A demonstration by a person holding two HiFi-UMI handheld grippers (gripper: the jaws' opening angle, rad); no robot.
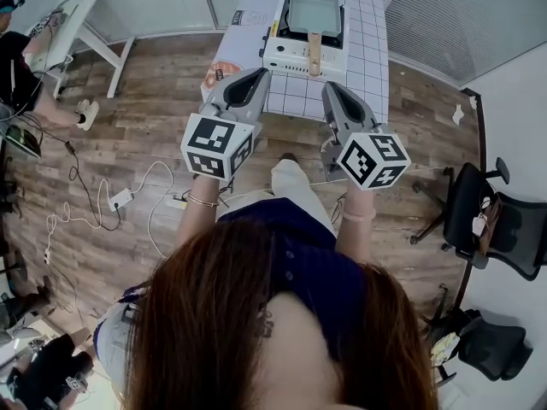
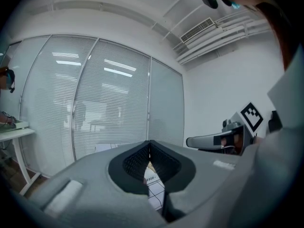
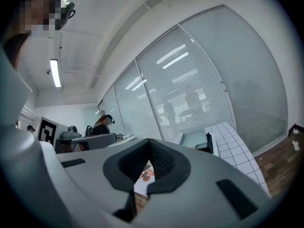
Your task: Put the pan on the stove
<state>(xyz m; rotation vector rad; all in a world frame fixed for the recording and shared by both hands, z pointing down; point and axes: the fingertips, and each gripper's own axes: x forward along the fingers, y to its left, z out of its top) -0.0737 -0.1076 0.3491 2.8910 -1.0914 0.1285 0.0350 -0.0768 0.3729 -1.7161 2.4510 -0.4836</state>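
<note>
A rectangular grey pan (image 1: pixel 313 11) with a wooden handle (image 1: pixel 314 54) sits on top of a white portable stove (image 1: pixel 286 54), on a table with a white grid cloth (image 1: pixel 369 67). Both grippers are held up in the air on the near side of the table, apart from pan and stove. My left gripper (image 1: pixel 256 75) is shut with nothing in it; its pads meet in the left gripper view (image 2: pixel 149 146). My right gripper (image 1: pixel 329 88) is shut and empty too (image 3: pixel 149 144). The right gripper view shows the pan (image 3: pixel 195 139) on the table beyond the jaws.
Black office chairs (image 1: pixel 487 220) stand at the right by the wall. A white table (image 1: pixel 77 24) and a seated person (image 1: pixel 17 67) are at the far left. Cables and a power strip (image 1: pixel 120 199) lie on the wooden floor. Glass walls with blinds lie behind the table.
</note>
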